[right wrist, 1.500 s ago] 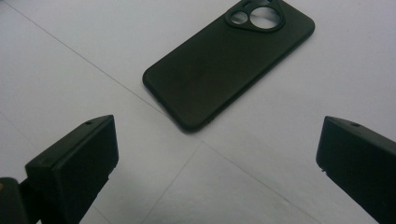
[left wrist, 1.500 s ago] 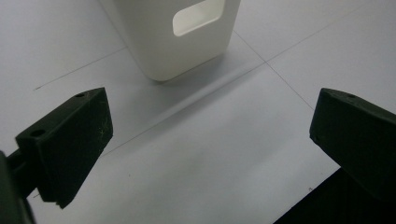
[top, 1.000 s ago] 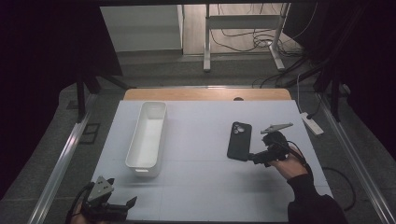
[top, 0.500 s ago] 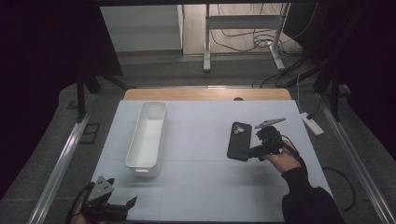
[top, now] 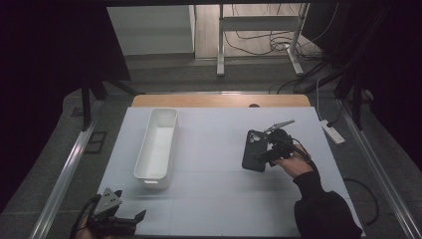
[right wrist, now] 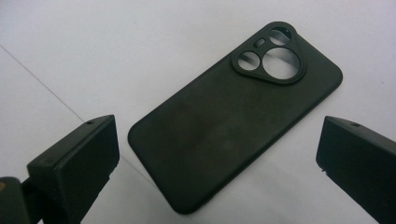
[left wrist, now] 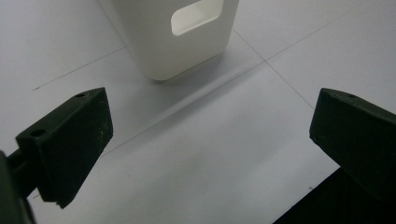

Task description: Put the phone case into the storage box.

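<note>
Right gripper [top: 262, 155] hovers over the black phone case [top: 254, 150], fingers [right wrist: 74, 161] spread wide with the case lying between them and nothing gripped. The case lies flat on the white worktop [top: 214, 199], back side up with the camera cutouts at its far end, right of centre and well apart from the white bin [top: 157, 148]. The fingers straddle the case across its width, probably because the narrow span is what they can close over; a grasp looks like the step in hand. A flat thin case gives little edge to catch, so the fingers may need to drop right to the surface.

Left gripper [top: 130, 222] sits low at the near left corner of the worktop, fingers [left wrist: 70, 135] also wide and holding nothing, pointed at the bin's near end with its handle slot [left wrist: 196, 16]. It looks parked out of the way; the bin stands open-topped and looks like the likely drop place.
</note>
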